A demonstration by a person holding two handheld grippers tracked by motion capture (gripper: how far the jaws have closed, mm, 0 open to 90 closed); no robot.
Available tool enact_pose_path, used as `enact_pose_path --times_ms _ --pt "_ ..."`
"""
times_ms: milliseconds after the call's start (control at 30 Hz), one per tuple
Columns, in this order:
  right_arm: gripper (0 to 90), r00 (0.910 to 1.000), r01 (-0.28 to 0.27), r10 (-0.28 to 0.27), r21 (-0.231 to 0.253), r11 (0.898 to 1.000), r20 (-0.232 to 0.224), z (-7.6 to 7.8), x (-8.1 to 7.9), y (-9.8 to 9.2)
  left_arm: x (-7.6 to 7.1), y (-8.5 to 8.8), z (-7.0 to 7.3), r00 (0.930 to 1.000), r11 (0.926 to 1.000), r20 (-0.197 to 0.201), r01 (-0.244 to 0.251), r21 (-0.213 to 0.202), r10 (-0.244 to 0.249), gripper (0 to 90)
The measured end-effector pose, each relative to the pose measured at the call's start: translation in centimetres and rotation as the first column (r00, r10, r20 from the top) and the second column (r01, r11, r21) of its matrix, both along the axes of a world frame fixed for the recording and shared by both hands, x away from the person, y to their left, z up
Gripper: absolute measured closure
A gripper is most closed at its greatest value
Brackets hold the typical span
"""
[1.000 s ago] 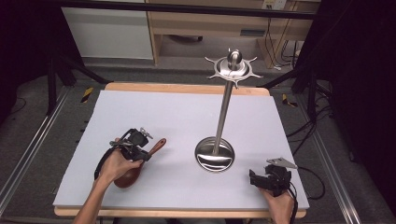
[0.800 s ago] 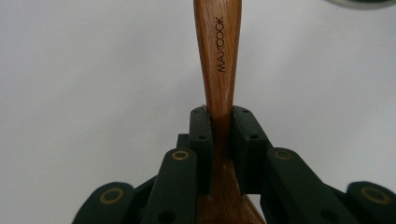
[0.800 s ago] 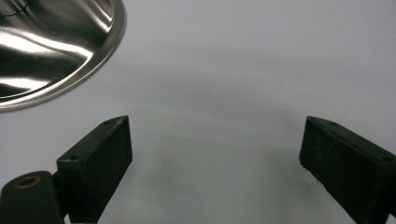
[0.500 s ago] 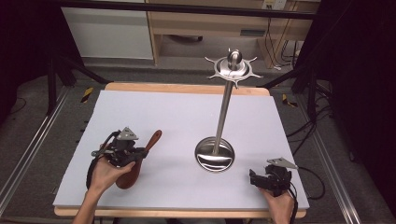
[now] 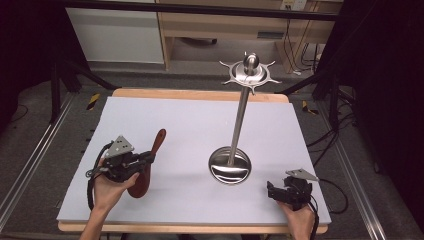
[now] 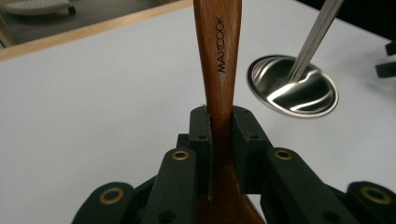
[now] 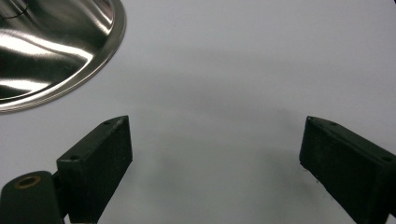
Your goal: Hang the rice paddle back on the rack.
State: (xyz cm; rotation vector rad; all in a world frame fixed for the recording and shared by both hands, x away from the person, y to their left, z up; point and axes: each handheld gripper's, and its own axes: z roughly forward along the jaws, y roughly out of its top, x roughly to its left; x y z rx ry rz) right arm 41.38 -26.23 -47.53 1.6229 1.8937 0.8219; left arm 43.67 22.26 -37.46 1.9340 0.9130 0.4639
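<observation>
Left tongs [image 6: 219, 140] clamp the wooden spoon [image 6: 218, 56] by its neck, handle free for hanging on the steel stand [image 5: 235, 150]; right tongs [image 7: 215, 163] wide, idle on the table [image 5: 190, 120].

We're in a lab/test rig: white work table [image 5: 200, 120] w/ metal floor rails [image 5: 30, 165], loose cables [image 5: 292, 50], black curtains [image 5: 385, 75].

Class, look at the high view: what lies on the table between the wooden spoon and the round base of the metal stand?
Nothing: in the high view only bare white table separates the wooden spoon from the stand base.
</observation>
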Motion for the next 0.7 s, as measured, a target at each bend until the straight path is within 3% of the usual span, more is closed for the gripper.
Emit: enact_pose_path --times_ms 367,467,700 --pt "9.9 1.0000 -0.006 0.006 -0.005 1.000 0.002 0.0 0.0 0.0 -1.0 -0.3 0.6 0.9968 0.9976 0.080 0.006 -0.069 -0.001 78.7" --pt "9.9 1.0000 -0.006 0.006 -0.005 1.000 0.003 0.0 0.1 0.0 -1.4 -0.3 1.1 0.9934 0.9929 0.115 0.019 -0.118 -0.006 78.7" --pt "9.9 1.0000 -0.009 0.009 -0.008 1.000 0.003 0.0 0.1 0.1 -1.9 -0.8 2.3 0.9868 0.9884 0.159 0.052 -0.143 -0.029 78.6"
